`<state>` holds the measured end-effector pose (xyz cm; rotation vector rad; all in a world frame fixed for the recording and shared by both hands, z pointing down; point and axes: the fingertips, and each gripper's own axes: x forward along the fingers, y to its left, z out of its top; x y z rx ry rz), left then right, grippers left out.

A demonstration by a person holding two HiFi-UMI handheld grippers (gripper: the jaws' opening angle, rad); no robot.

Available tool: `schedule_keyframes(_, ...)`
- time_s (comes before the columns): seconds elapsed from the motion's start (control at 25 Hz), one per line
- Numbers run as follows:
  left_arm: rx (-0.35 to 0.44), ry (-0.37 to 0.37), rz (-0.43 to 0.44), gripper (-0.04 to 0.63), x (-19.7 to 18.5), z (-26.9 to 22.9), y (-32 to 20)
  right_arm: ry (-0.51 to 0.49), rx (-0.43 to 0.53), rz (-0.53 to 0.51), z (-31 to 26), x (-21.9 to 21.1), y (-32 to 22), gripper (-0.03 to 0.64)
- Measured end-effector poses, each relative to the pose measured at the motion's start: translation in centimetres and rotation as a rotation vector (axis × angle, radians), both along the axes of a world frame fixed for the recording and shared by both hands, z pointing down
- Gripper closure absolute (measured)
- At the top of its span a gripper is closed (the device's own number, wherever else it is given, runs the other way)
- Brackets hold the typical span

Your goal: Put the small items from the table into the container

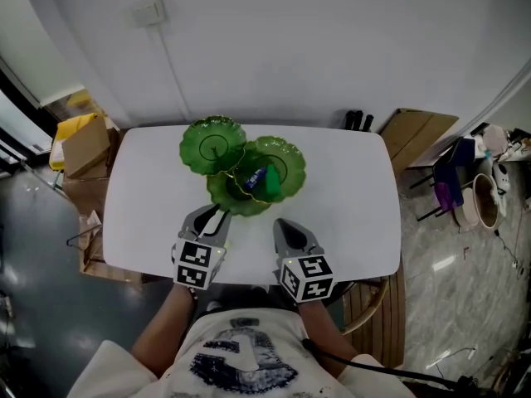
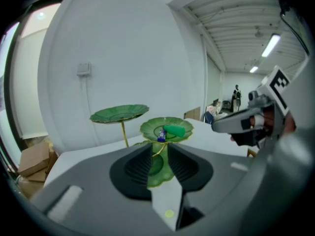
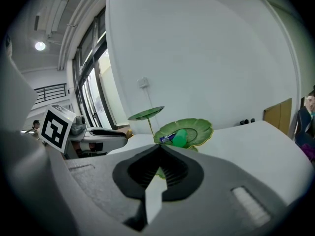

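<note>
Left gripper (image 1: 209,220): I see its jaws spread with nothing between them, just beside the stand's lowest dish.
Right gripper (image 1: 286,230): jaws pressed together, empty, above the near edge of the white surface (image 1: 348,214).
Small items: a green egg-shaped piece (image 1: 273,181) and a blue packet (image 1: 256,176) lie together in the middle dish of the green leaf-dish stand (image 1: 214,143).

A plain white wall (image 1: 290,48) runs behind the white worktop (image 1: 348,214), with a switch plate (image 1: 150,12) high above its far left corner. Cardboard boxes (image 1: 85,148) crowd the dark grey floor (image 1: 33,255) off the left edge. Past the right edge are pale glossy tiles (image 1: 465,280), a leaning cardboard sheet (image 1: 421,133) and a dark chair (image 1: 452,177). Tall windows (image 3: 91,87) and a ceiling strip light (image 2: 271,44) give the light.
</note>
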<state>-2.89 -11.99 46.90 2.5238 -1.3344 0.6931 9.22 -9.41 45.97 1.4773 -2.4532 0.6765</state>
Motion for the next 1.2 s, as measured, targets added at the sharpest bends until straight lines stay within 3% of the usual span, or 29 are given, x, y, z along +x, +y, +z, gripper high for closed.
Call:
schedule_keyframes(0.8, 0.056, 0.058, -0.014, 0.575, -16.6, -1.3, 12.3, 0.045, 0.019, 0.016, -0.9, -15.4, 12.1, 0.618)
schedule_keyframes(1.2, 0.078, 0.072, -0.032, 0.601, -21.5, -1.3, 17.4, 0.047, 0.039, 0.036, -1.2, -19.5, 16.9, 0.618)
